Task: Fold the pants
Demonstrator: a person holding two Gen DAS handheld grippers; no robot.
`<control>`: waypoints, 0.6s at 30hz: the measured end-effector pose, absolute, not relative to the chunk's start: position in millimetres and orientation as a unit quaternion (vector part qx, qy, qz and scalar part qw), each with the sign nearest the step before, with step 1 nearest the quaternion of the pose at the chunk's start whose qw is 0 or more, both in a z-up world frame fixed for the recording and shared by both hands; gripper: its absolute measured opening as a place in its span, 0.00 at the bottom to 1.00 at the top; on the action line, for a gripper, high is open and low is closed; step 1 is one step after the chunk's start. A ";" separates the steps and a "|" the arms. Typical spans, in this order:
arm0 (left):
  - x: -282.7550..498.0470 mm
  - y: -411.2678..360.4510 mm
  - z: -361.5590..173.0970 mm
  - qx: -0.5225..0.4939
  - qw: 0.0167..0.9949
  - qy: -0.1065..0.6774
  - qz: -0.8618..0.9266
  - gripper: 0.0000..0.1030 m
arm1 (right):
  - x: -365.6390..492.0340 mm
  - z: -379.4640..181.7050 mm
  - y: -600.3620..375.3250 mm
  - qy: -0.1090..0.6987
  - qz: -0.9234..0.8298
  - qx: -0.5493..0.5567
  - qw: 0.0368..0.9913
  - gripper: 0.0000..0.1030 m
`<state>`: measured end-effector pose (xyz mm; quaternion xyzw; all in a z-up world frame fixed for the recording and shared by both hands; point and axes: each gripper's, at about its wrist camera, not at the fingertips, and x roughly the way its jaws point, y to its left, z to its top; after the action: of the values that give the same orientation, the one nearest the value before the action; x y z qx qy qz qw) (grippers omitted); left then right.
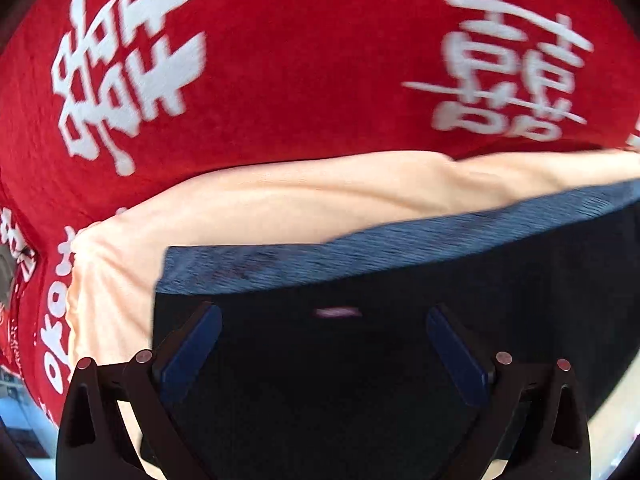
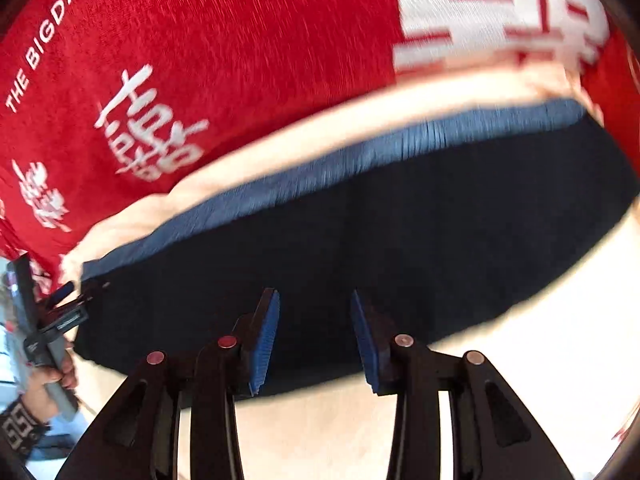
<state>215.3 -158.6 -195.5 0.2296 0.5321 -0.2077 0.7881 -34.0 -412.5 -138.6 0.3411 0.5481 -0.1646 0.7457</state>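
Left wrist view: left gripper (image 1: 324,332) at 6 o'clock, blue-padded fingers (image 1: 192,356) spread wide apart, clamping nothing. Dark pants (image 1: 360,380) filling the lower middle between and beyond the fingers, spreading out toward 3 o'clock; whether the pads touch the fabric, cannot tell. Grey-blue waistband (image 1: 360,252) running along the pants' far edge, from 9 o'clock up toward 3 o'clock. Peach cloth (image 1: 280,204) under the pants, showing as a band past the waistband and down the side at 8 o'clock. Red cloth (image 1: 300,60) with white characters covering everything from 9 through 12 to 3 o'clock, under the peach layer.

Right wrist view: at 9 o'clock, left gripper (image 2: 70,294) at the pants' corner, a hand (image 2: 48,384) on its handle at 8 o'clock; contact blurred. Right gripper (image 2: 314,332) at 6 o'clock, fingers (image 2: 264,344) parted with a clear gap, gripping nothing, tips over the near edge of the pants (image 2: 380,240). Waistband (image 2: 320,168) arcing from 9 toward 2 o'clock. Peach cloth (image 2: 500,380) bright at 4 to 6 o'clock and as a thin band past the waistband. Red cloth (image 2: 240,40) across the top, white print at 10 and 1 o'clock.

No containers in either view.
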 end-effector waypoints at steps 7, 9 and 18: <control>155.8 -231.5 -207.5 0.242 0.759 0.534 -0.283 1.00 | -62.2 -171.7 -368.5 0.519 -0.088 0.483 0.699 0.40; 150.1 -239.0 -215.4 0.236 0.752 0.546 -0.284 1.00 | -52.8 -182.2 -362.2 0.510 -0.063 0.511 0.689 0.40; 136.1 -242.0 -218.3 0.220 0.750 0.560 -0.275 1.00 | -39.8 -207.3 -343.4 0.512 -0.032 0.555 0.655 0.43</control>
<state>136.1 -242.0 -218.3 0.2203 0.5603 -0.2752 0.7495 -39.8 -343.4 -207.3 0.5550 0.5120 -0.0321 0.6548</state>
